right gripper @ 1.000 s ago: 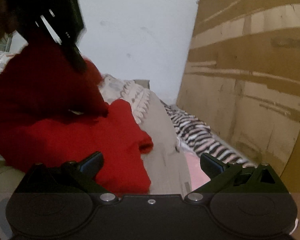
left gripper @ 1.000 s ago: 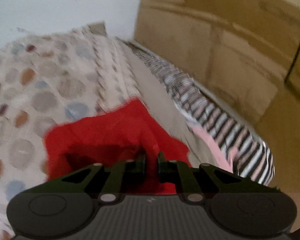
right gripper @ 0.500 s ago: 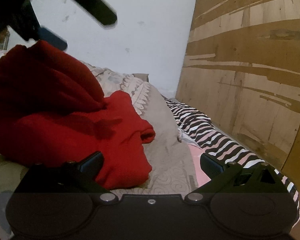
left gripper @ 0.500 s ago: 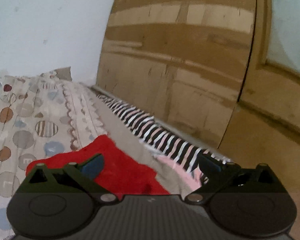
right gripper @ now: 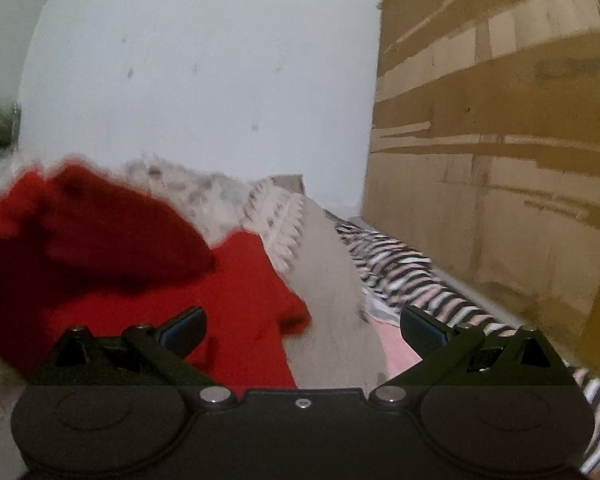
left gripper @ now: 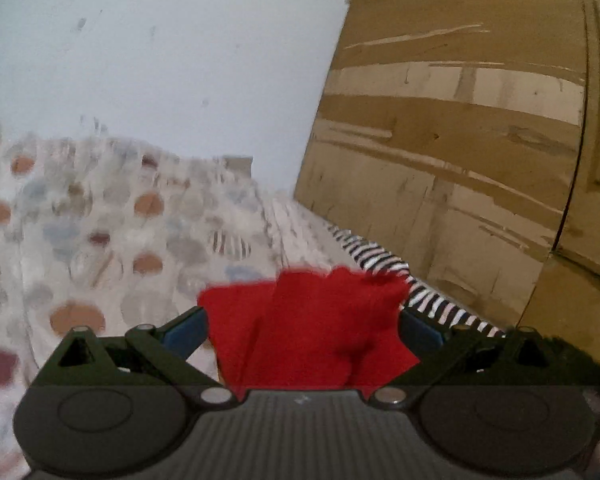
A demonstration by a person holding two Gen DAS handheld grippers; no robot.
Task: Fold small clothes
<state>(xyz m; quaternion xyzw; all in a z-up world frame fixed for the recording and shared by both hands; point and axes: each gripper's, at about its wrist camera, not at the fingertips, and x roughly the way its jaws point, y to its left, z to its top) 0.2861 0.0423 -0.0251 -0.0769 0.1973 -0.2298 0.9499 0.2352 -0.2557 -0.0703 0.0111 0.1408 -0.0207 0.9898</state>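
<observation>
A red garment (left gripper: pixel 308 320) lies bunched on the bed. In the left wrist view it sits just beyond my left gripper (left gripper: pixel 304 328), showing in the gap between the wide-spread jaws; neither pad presses on it. In the right wrist view the same red garment (right gripper: pixel 140 272) is heaped at the left, one fold raised over a flatter part. My right gripper (right gripper: pixel 304 326) is open and holds nothing; its left fingertip (right gripper: pixel 184 326) is over the garment's near edge, and its right fingertip is over pink cloth.
The bed has a dotted sheet (left gripper: pixel 100 240) and a beige blanket (right gripper: pixel 328 280). A black-and-white striped cloth (right gripper: pixel 400 272) and a pink cloth (right gripper: pixel 396 348) lie along the right edge, against a tall brown board (right gripper: pixel 500 160). A white wall (right gripper: pixel 200 80) stands behind.
My left gripper opened and let go of the red garment, then swung away and left the right wrist view. The garment dropped into a heap. The right gripper stayed open and rose slightly.
</observation>
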